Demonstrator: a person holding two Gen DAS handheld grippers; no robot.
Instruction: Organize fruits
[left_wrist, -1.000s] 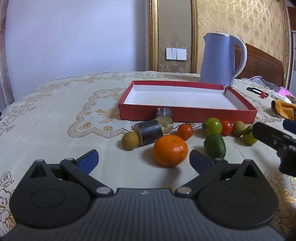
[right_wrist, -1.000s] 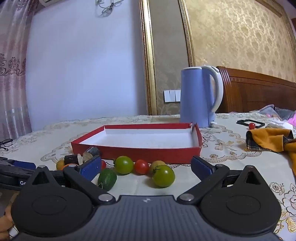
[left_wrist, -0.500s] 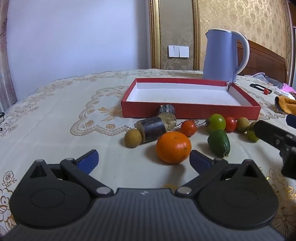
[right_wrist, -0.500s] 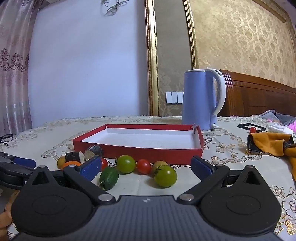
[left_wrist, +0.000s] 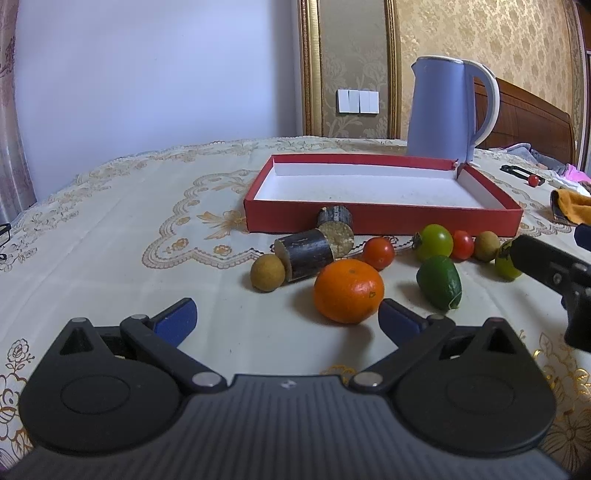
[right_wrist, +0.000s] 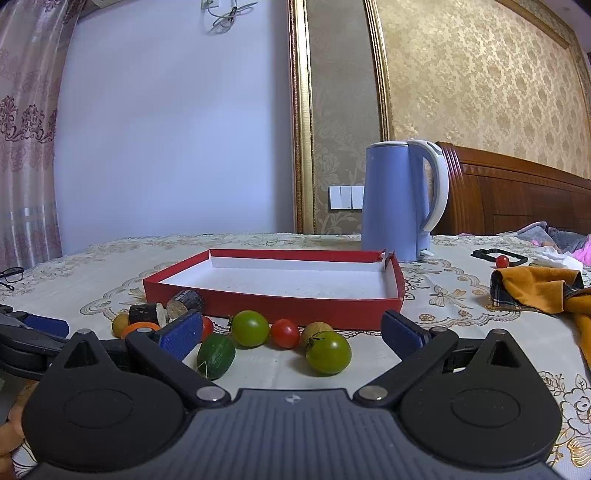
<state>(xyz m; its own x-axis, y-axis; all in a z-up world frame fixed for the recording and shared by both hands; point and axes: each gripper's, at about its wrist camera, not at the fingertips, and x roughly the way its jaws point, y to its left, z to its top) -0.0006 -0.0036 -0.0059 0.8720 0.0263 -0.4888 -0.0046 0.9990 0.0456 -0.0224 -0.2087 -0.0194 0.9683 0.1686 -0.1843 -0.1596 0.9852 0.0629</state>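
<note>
A red box (left_wrist: 384, 218) with a white inside stands on the table, with nothing in it; it also shows in the right wrist view (right_wrist: 273, 304). In front of it lie an orange (left_wrist: 349, 290), a small green cucumber (left_wrist: 439, 282), green tomatoes (left_wrist: 434, 242), red tomatoes (left_wrist: 378, 253), a brown round fruit (left_wrist: 267, 274) and two dark cane pieces (left_wrist: 304, 254). My left gripper (left_wrist: 286, 317) is open, just before the orange. My right gripper (right_wrist: 291, 332) is open, before a green tomato (right_wrist: 328, 352) and the cucumber (right_wrist: 216, 356).
A blue kettle (left_wrist: 445, 110) stands behind the box. An orange cloth (right_wrist: 543, 288) and a red ball on a black frame (right_wrist: 501, 261) lie at the right. Glasses (right_wrist: 11, 275) lie at the far left. The right gripper's arm (left_wrist: 554, 266) reaches in from the right.
Both cameras have dropped slightly and closed in on the fruit row. The orange now sits nearer the left gripper's right finger. Both grippers stay open.
</note>
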